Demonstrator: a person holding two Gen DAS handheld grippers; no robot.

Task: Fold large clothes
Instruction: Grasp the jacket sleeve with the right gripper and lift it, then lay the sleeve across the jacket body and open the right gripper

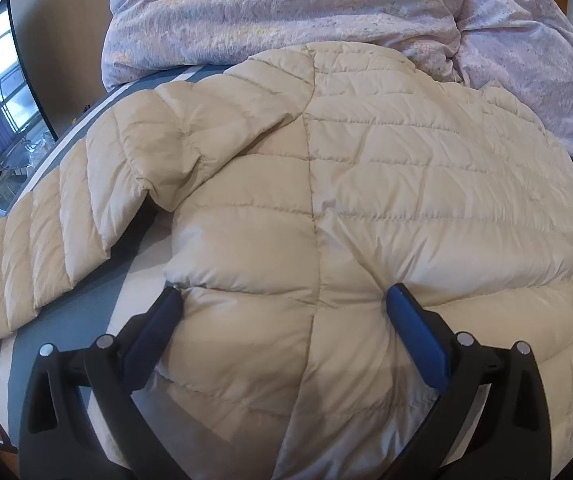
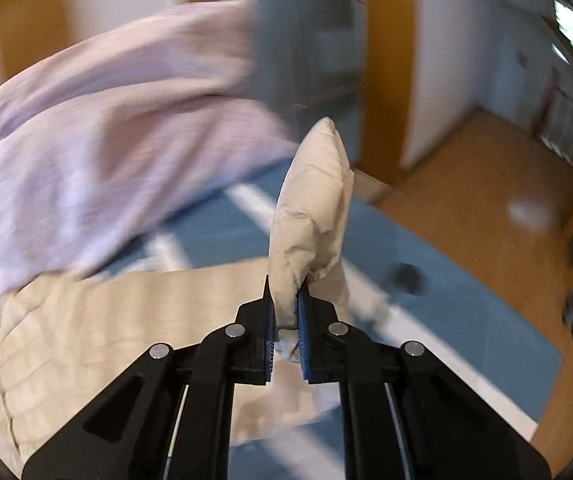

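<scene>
Both wrist views look steeply down, close over the jacket (image 1: 366, 184).

A home bedroom: bed (image 1: 26, 344) with rumpled duvet (image 1: 286, 12), wooden floor (image 2: 466, 184)

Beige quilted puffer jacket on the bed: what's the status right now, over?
Left gripper open, pressing down on beige quilted puffer jacket. Right gripper shut on a jacket edge, lifted. Lilac duvet bunched beside it.

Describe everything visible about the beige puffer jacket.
The beige puffer jacket is quilted in horizontal channels, of smooth, slightly shiny fabric. It lies spread on the blue-and-white striped bedcover, one sleeve angled outward, against a lilac duvet. The open left gripper presses into it; the right gripper pinches a lifted fold.
</scene>
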